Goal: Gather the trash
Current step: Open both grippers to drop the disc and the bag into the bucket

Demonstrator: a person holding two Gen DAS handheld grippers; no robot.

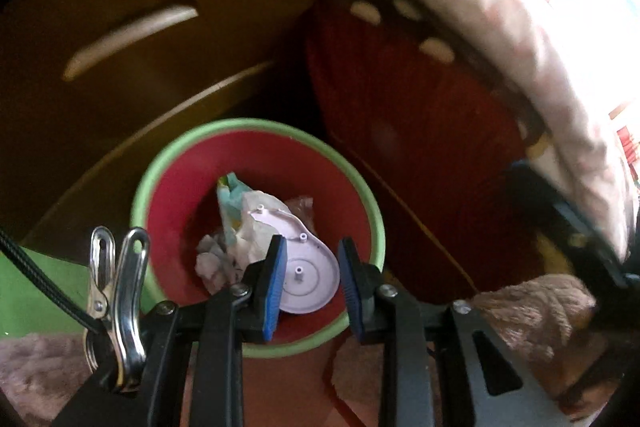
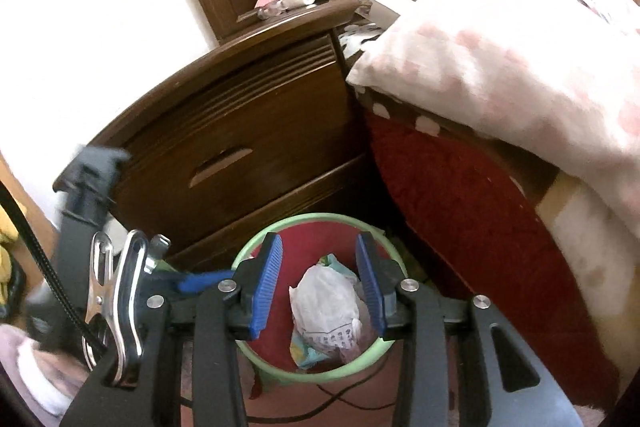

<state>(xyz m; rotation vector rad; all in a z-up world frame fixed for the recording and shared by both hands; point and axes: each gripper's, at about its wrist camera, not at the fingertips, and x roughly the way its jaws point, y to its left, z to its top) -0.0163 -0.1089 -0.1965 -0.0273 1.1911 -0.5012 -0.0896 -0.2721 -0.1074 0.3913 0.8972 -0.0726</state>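
Dark wood nightstand (image 2: 240,131) beside bed (image 2: 500,75) w/ red base, white wall (image 2: 100,27)

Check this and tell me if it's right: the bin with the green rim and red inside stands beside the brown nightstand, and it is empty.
One part is wrong: the bin is not empty. The right wrist view shows a crumpled white bag lying in it, with other wrappers under it. The rest holds: the rim is green, the inside is red, and it stands beside the brown nightstand.

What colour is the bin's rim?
Light green rim, red inside; clearest in the left wrist view.
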